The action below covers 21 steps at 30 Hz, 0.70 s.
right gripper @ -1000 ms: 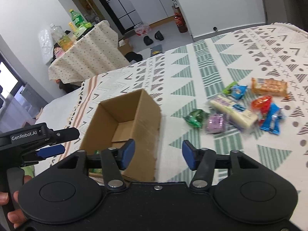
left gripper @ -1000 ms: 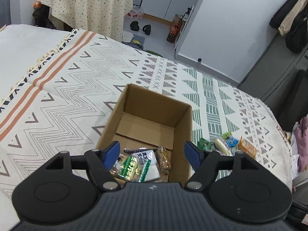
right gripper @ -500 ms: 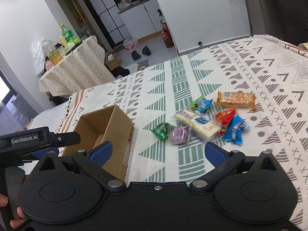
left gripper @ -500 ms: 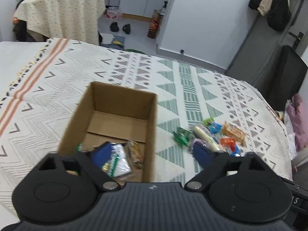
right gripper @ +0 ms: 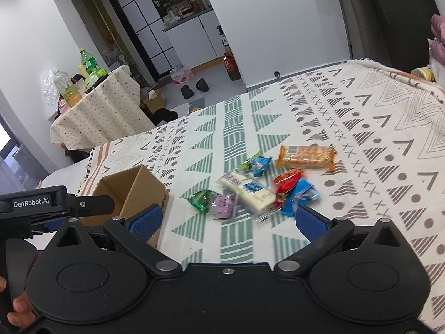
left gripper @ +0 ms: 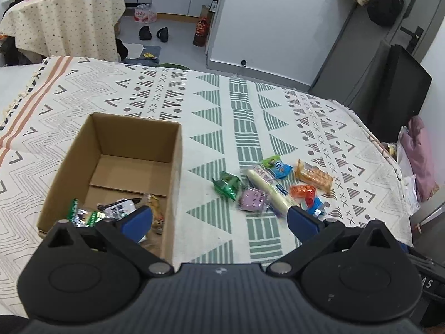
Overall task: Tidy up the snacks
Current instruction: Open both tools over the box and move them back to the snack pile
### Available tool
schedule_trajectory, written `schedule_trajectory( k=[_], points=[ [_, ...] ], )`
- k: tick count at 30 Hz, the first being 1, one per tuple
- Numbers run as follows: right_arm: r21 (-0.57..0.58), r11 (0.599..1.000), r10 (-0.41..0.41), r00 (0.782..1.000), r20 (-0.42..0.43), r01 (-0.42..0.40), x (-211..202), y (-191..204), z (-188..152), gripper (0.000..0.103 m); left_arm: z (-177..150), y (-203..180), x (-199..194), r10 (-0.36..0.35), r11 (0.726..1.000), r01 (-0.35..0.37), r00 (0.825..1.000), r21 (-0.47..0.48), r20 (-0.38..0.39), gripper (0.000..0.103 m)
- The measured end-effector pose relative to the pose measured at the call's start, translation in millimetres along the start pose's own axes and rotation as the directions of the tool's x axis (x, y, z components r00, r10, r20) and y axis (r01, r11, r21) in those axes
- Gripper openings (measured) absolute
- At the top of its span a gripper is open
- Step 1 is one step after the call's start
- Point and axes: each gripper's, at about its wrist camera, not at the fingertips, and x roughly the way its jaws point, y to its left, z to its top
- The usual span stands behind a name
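Observation:
An open cardboard box sits on the patterned bedspread with several snack packets in its near end. To its right lies a loose pile: a green packet, a purple one, a long white bar, an orange wafer pack, plus red and blue ones. My left gripper is open and empty, above the box's right wall. My right gripper is open and empty, just short of the pile.
The other hand-held gripper shows at the left of the right wrist view, with fingers of a hand on its handle. Beyond the bed are a cloth-covered table with bottles, shoes on the floor, and a dark cabinet at right.
Both grippers have swung right, from over the box toward the snack pile. Their jaws have opened wider. The box and the snacks lie as before.

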Motion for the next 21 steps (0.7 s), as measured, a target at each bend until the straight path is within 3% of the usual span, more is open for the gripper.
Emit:
schedule_trajectory(
  k=[12, 18, 21],
  points=[
    [0.039, 0.999, -0.022, 1.000, -0.004, 0.022, 3, -42, 1, 0.103, -1, -36, 19, -0.041, 0.999, 0.042, 0.999, 0.010, -0.013, 0.103],
    [0.100, 0.995, -0.019, 1.000, -0.019, 0.021, 16, -62, 0, 0.103, -1, -46, 41, -0.018, 1.000, 0.019, 0.999, 0.002, -0.032, 0.102],
    [0.132, 0.991, -0.005, 1.000, -0.023, 0.008, 25, -70, 1, 0.097, -1, -47, 52, -0.019, 1.000, 0.019, 0.999, -0.011, -0.038, 0.100]
  ],
)
